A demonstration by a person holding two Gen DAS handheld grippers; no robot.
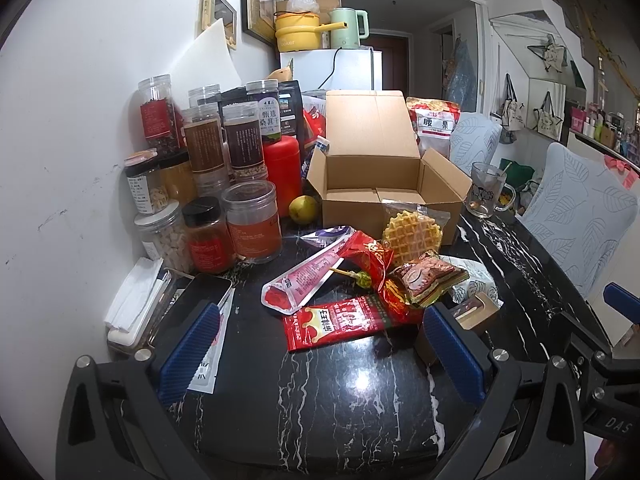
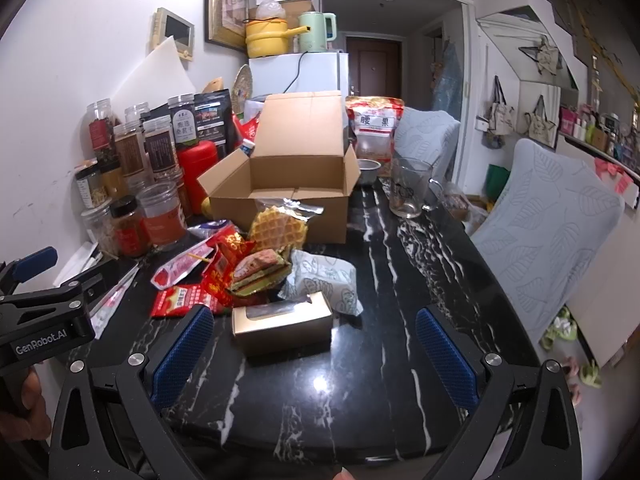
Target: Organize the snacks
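Both grippers, left and right, hang released over the table, holding nothing. The snacks lie piled mid-frame before the open carton. The gold box, lower centre, looks light and stiff: grip its long sides. The waffle likely cracks easily; pinch its wrapper edge. Red packets seem soft and slippery.

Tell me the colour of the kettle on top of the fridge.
Pale green kettle, beside a yellow pot; clearest in the right wrist view.
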